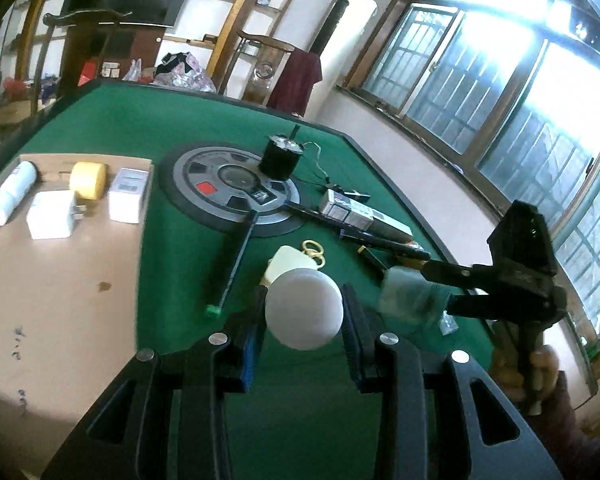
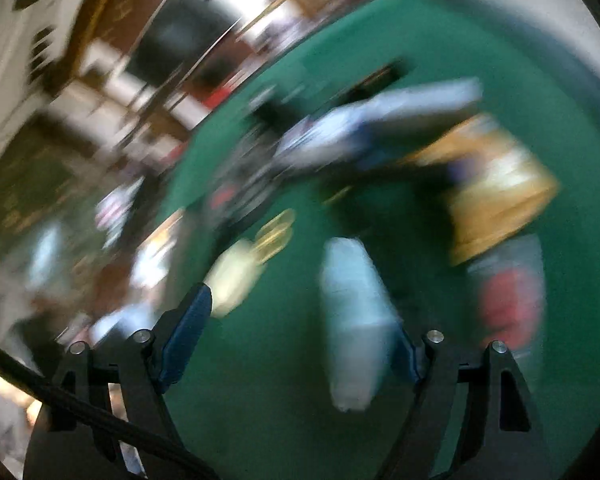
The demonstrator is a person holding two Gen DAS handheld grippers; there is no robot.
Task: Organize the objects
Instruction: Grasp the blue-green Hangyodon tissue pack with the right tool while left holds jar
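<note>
While the left gripper (image 1: 304, 316) clamps the bulb (image 1: 304, 312) by its globe, base pointing fwd, the cardboard (image 1: 59, 280) lies to its left w/ 4 items sorted: tube, charger, yellow roll, box. Right gripper (image 2: 300, 340) is spread open, 1 blurred clear packet (image 2: 354, 320) betw its fingers, long axis fwd.

Matt frosted bulb (image 1: 304, 312) (smooth plastic look); green felt table (image 1: 147, 120); matt cardboard sheet (image 1: 59, 280); glossy black plastic gripper fingers (image 1: 239, 344)
</note>
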